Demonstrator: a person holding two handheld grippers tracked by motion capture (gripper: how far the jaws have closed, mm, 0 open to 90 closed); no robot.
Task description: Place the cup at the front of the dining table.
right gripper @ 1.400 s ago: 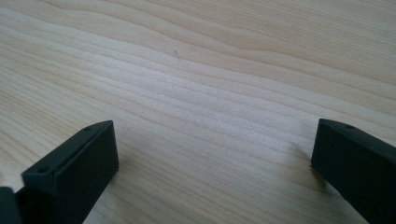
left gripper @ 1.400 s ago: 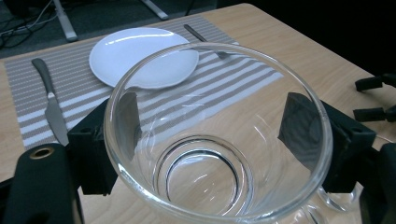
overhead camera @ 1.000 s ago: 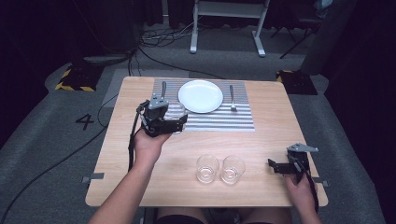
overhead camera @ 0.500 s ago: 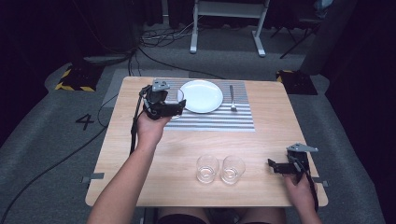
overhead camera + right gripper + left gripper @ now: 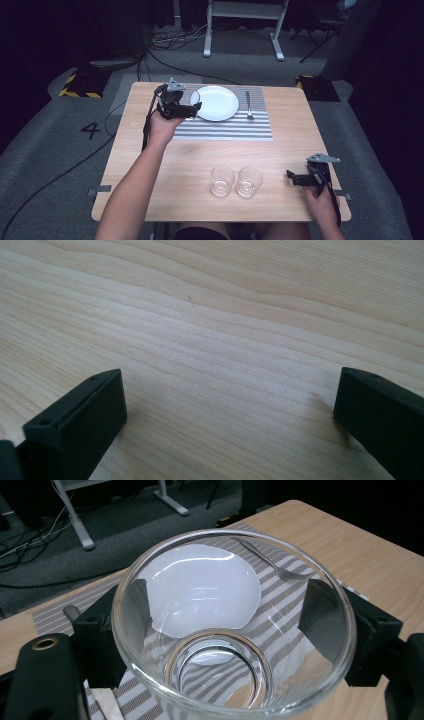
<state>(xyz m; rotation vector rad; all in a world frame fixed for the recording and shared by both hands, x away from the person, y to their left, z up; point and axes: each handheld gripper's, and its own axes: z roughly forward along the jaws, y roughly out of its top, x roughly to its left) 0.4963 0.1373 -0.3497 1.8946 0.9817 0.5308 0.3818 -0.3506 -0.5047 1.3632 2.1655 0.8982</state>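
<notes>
Now left gripper (image 5: 192, 108) clamps glass (image 5: 232, 625) over placemat's (image 5: 225, 127) left edge, plate (image 5: 216, 102) just at 3 o'clock (mouth toward camera). Right gripper (image 5: 291, 176) jaws apart, idle on table (image 5: 150, 170).

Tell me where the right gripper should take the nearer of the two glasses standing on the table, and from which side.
Take the right-hand glass across its side wall, probably about mid-height, coming in level from its right, where the right gripper rests with jaws open. The glass stands upright, and the other glass stands close on its left, so the right side looks freest.
</notes>
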